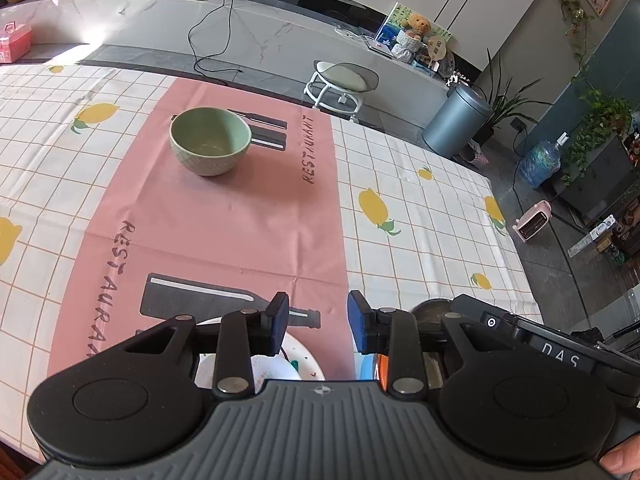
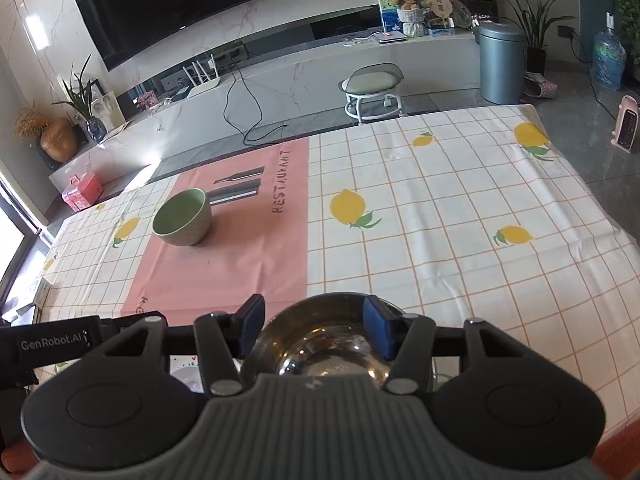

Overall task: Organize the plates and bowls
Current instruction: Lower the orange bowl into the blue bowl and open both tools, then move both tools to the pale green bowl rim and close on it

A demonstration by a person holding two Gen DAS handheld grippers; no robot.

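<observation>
A green bowl (image 1: 210, 140) stands upright on the pink placemat (image 1: 224, 216), far ahead of my left gripper (image 1: 318, 326), which is open and empty above a white plate (image 1: 298, 360) at the near edge. The bowl also shows in the right wrist view (image 2: 182, 218). My right gripper (image 2: 314, 330) is open, its blue pads on either side of a shiny metal bowl (image 2: 320, 344) below it; I cannot tell if they touch it. The white plate's edge (image 2: 182, 368) shows under its left finger.
The table has a lemon-print checked cloth (image 2: 440, 240). Its right edge (image 1: 516, 240) drops to the floor. Beyond the far edge are a white stool (image 2: 374, 88), a grey bin (image 2: 502, 64) and a TV bench.
</observation>
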